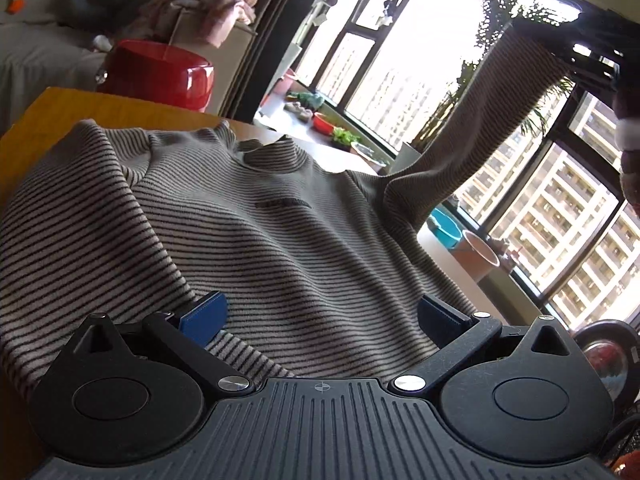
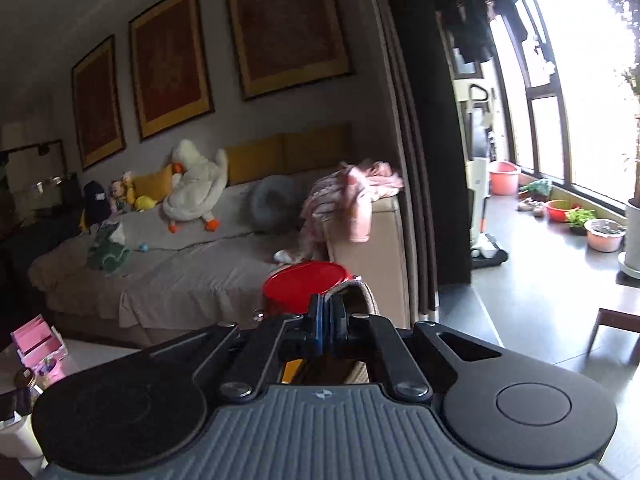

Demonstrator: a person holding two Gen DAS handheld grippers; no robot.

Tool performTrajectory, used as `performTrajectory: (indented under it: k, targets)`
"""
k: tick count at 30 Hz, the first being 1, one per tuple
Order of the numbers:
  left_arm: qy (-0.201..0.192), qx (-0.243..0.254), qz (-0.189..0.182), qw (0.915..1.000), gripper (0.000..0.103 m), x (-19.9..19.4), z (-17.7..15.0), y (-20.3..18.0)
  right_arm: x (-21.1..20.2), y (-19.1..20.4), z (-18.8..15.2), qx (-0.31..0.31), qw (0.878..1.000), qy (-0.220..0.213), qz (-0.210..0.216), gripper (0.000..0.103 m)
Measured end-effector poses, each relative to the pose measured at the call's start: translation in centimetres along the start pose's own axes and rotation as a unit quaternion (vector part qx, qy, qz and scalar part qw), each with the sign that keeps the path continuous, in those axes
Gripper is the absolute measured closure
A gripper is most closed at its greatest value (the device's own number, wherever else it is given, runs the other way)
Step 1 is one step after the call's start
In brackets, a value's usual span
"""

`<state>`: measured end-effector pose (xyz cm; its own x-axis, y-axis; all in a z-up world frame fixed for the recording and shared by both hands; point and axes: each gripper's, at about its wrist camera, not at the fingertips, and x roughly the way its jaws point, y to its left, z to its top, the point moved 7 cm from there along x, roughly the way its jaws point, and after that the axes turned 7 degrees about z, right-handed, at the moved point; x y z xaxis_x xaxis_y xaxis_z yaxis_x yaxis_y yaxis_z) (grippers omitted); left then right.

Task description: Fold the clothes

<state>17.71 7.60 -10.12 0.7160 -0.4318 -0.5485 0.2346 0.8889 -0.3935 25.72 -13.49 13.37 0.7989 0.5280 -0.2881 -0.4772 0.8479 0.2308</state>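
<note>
sweater (image 1: 248, 216) sleeve (image 1: 492, 120) pinched, right gripper (image 2: 326, 314) raised

Bright tall windows (image 2: 580, 80), three framed pictures (image 2: 168, 64) above sofa (image 2: 200, 272), grey floor (image 2: 532, 288)

**Left gripper spread, right gripper clamped**

Your left gripper (image 1: 320, 314) sits low with its blue pads (image 1: 204, 316) set wide apart. Your right gripper (image 2: 326, 316) is raised high, jaws pinched together on the striped sleeve (image 1: 480, 128).

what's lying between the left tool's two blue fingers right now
Only the striped sweater, spread on the table; the open left tool is not pinching it. Left wrist view.
</note>
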Motion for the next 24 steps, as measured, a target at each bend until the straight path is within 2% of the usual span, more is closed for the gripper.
performTrajectory:
  k: [5,11,15,20,24]
  targets:
    - [-0.001,-0.005,-0.004,1.0000,0.000,0.0,0.0,0.1,8.3,5.5,-2.3,-0.038,0.997,0.054,0.047,0.100]
    - [-0.002,-0.011,-0.009,0.9999,0.000,0.0,0.1,0.3,14.6,7.1,-6.4,-0.059,0.992,0.106,0.043,0.099]
    - [-0.002,-0.014,-0.011,0.9998,0.000,0.0,0.2,0.4,14.5,6.1,-7.3,-0.036,0.992,0.108,0.062,0.092]
    - [-0.002,-0.014,-0.012,0.9998,0.000,0.0,0.3,0.5,12.3,1.7,-8.2,-0.024,0.993,0.109,0.033,0.090]
    - [-0.001,-0.016,-0.014,0.9998,0.000,0.0,0.2,0.5,10.1,-3.2,-11.9,0.010,0.990,0.144,0.004,0.090]
